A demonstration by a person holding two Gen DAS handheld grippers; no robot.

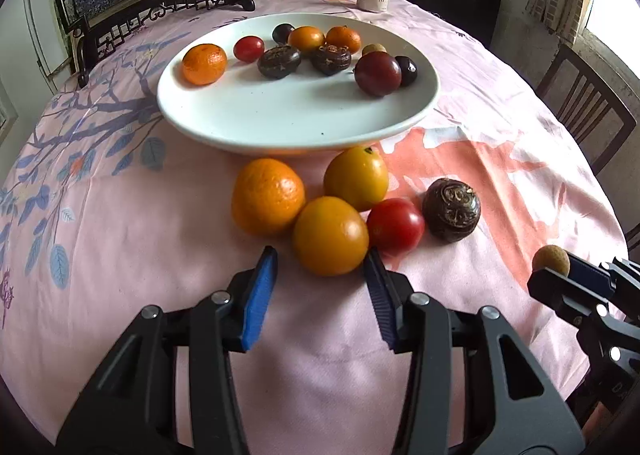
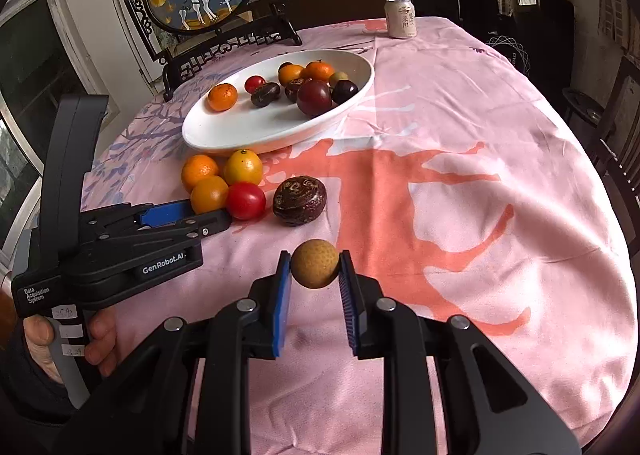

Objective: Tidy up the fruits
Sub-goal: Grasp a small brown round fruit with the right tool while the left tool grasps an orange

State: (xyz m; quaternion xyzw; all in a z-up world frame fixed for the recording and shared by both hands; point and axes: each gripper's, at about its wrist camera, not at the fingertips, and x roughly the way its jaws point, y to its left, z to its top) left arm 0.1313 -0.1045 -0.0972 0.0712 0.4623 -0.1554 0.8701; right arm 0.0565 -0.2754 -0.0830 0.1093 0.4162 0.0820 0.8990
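Five-fruit cluster [image 1: 332, 207] blocks my path to the plate [image 1: 280, 123]; pink surface [image 2: 460, 195] rightward lies open.

A white oval plate [image 1: 248, 123] carries nine small fruits (orange, red, dark purple, tan). Just before it lies a touching cluster: three orange fruits [image 1: 330, 235], one red tomato [image 1: 395, 226], with a dark brown fruit [image 1: 452, 209] beside. A tan longan [image 2: 315, 263] sits pinched between blue jaws.

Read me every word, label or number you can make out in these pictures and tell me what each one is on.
"GenRobot.AI": side of the left gripper body.
"Data Acquisition System": its handle end.
Handwritten numbers on the white tags on that handle: too unclear to read.
Printed characters on the can: too small to read.
Nothing readable on the right gripper, plate or tablecloth.
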